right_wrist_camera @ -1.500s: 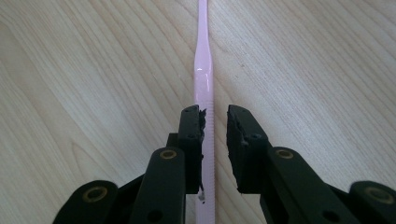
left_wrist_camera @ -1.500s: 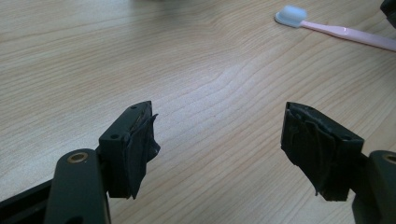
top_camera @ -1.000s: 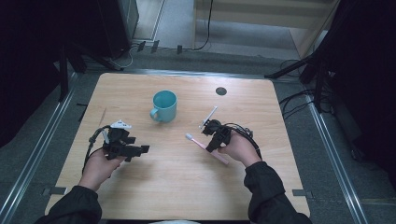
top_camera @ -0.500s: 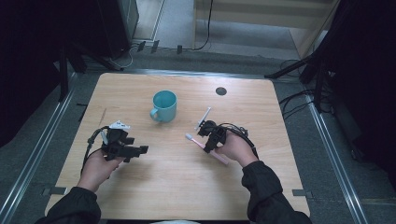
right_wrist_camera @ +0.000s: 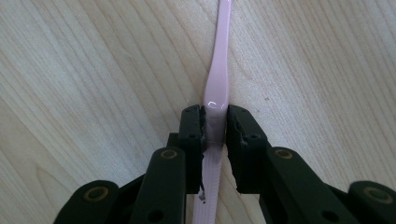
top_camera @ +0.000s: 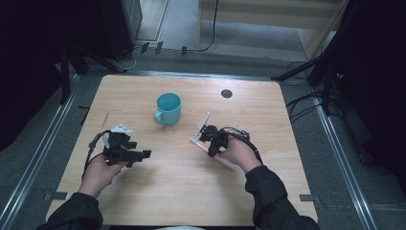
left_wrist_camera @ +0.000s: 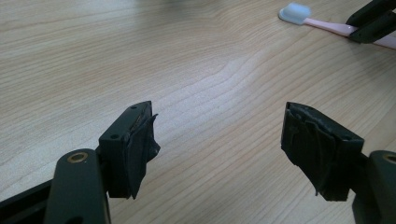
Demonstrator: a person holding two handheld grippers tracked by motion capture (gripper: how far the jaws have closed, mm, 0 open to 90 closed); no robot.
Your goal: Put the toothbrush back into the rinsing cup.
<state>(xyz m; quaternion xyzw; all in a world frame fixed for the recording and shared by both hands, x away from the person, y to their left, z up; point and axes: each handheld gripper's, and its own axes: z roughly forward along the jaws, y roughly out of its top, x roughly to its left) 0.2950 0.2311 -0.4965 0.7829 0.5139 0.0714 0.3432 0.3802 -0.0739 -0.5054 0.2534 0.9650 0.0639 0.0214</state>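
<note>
The right gripper point(right_wrist_camera: 215, 126) now clamps the pink toothbrush point(right_wrist_camera: 218, 70), so lifting toward the cup point(top_camera: 168, 108) at eleven o'clock looks next; the left gripper point(left_wrist_camera: 219, 140) gapes empty.

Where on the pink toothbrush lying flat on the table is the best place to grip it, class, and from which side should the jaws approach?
Grip the pink toothbrush at mid-handle, coming from above with one jaw on each long side. It lies flat, and the handle is slim and even there, clear of the white brush head. The right gripper already clamps it this way.
</note>
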